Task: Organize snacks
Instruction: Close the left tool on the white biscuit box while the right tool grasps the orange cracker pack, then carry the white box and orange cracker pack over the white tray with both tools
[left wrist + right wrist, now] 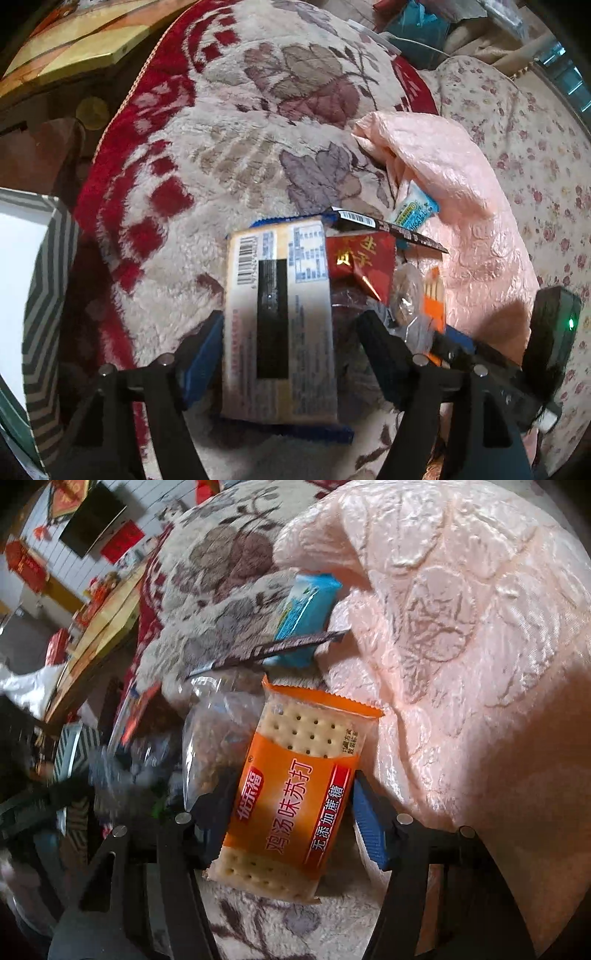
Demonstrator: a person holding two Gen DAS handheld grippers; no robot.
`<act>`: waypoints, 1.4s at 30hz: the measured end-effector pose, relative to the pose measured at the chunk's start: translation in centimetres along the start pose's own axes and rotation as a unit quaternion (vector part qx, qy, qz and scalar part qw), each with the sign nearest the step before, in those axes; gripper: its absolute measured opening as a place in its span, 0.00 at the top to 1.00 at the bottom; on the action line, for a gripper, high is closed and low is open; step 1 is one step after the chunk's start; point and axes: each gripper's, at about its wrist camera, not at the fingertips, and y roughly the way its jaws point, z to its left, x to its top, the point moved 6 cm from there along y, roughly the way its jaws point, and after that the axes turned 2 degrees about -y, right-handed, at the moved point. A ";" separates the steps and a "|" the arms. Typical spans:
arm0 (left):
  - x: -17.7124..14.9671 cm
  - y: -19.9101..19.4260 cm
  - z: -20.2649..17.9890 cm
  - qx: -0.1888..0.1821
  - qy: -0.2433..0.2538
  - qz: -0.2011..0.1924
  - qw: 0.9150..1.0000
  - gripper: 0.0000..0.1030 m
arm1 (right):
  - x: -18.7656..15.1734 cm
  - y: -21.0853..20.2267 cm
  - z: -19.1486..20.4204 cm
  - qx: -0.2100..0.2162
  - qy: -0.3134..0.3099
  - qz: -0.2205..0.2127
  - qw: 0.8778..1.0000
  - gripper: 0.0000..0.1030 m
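Observation:
In the left wrist view a cream and blue snack packet [306,343] lies barcode side up on the floral blanket [258,110]. My left gripper [290,325] is open around it: the left pad is at the packet's edge and the right finger stands apart from it. In the right wrist view my right gripper [291,786] is shut on an orange cracker packet [306,731], with pads on both long sides. That orange packet [434,295] also shows at the right of the left wrist view.
A red packet [360,258], a black stick packet [388,225], a light blue packet [306,609] and a clear bag [214,746] lie crowded together. A pink plastic bag [461,627] lies to the right. A striped box [48,295] stands at the left.

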 end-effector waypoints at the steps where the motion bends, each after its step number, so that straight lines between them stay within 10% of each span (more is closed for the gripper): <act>1: -0.1 0.1 0.0 0.003 0.001 0.000 1.000 0.35 | -0.3 -0.3 0.1 -0.001 -0.010 0.002 1.000 0.43; 42: -11.3 -17.9 8.1 0.170 -0.070 -0.170 0.968 0.44 | -8.8 -8.0 17.9 0.113 -0.254 -0.011 0.961 0.48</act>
